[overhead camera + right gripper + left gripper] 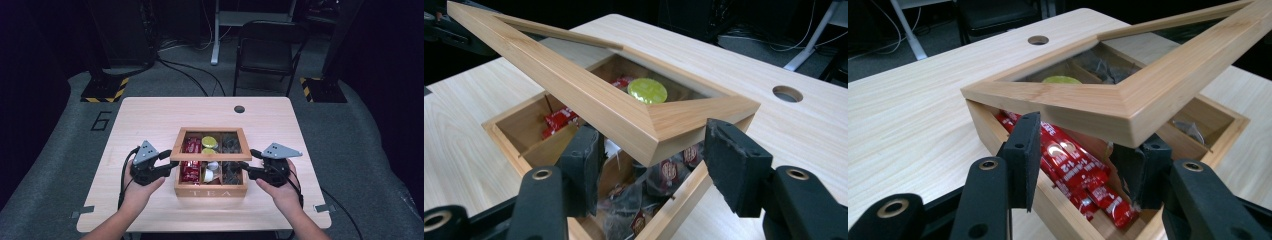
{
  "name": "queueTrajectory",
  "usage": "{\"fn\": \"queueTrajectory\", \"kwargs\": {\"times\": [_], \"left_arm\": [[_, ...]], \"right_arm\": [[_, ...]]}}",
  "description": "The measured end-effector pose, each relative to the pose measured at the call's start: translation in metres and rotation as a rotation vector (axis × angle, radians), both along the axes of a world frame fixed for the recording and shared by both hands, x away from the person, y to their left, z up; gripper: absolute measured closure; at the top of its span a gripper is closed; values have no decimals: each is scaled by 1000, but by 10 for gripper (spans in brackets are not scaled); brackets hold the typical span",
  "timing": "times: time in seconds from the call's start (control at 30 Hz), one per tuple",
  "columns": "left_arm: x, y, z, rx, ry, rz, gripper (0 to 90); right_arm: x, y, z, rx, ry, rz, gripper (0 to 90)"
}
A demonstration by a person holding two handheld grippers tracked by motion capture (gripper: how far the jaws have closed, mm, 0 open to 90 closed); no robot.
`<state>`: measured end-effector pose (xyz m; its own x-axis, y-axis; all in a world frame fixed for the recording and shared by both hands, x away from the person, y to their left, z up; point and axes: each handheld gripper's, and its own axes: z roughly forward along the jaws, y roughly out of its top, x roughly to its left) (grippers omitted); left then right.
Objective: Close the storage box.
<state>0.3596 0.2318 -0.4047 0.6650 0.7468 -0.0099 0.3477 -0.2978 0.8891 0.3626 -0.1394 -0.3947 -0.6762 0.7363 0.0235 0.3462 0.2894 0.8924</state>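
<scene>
Two grippers flank a wooden tea box (210, 190) at the middle of the surface (150, 112). Its glass-paned lid (210, 157) hangs tilted above the compartments. The left gripper (172, 162) and right gripper (245, 166) each stand spread around a front lid corner, contact unclear. Red sachets (1075, 172) show beneath; dark packets stay blurry.

Wooden tea box (210, 190) mid-table, glass-paned lid (210, 156) half raised, tilted over compartments w/ sachets, pods.
</scene>
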Motion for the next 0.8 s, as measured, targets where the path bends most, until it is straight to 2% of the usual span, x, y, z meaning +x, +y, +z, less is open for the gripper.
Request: {"fn": "queueTrajectory", "kwargs": {"times": [0.13, 0.23, 0.37, 0.53, 0.57, 0.7, 0.8], "left_arm": [[-7, -1, -6, 6, 3, -2, 524], [-8, -1, -11, 1, 4, -1, 525], [-11, 0, -19, -3, 28, -9, 525], [-16, 0, -29, -13, 29, -6, 528], [-16, 0, -31, -19, 17, 3, 527], [-20, 0, -39, -42, 31, -9, 530], [-23, -3, -46, -18, 30, -16, 530]], "right_arm": [[-4, 0, -7, -10, 8, 0, 413], [-6, -1, -13, 3, 20, -2, 415], [-10, 0, -21, 0, 28, -8, 418], [-17, 3, -27, -45, 4, -14, 418], [-19, 3, -28, -51, -1, -14, 417], [-23, 4, -33, -72, -17, -9, 417], [-26, 4, -39, -103, -23, -3, 417]]}}
